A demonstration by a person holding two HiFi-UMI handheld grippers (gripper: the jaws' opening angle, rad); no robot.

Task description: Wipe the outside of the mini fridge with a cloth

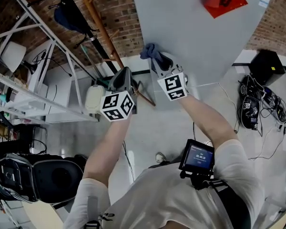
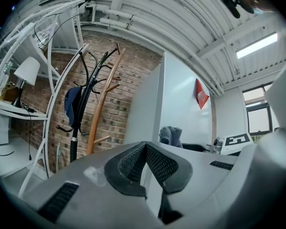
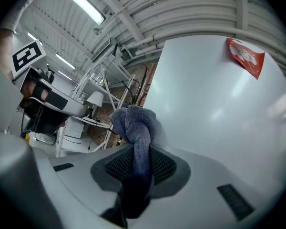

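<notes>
At 12 o'clock in the head view, the right gripper (image 1: 159,61) clamps the cloth (image 3: 133,120) between its fingers, the bunched end beyond the tips, beside the left edge of the fridge (image 1: 195,32). Judged soft, light and limp, the cloth is best pinched low, as here; its long axis follows the fingers and points at the fridge. The left gripper (image 2: 145,146), at 8 o'clock of the right, has fingers closed on nothing.

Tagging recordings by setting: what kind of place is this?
Likely an indoor lab or workshop: exposed brick wall, white metal shelving, a coat stand, loose cables on the floor.
</notes>
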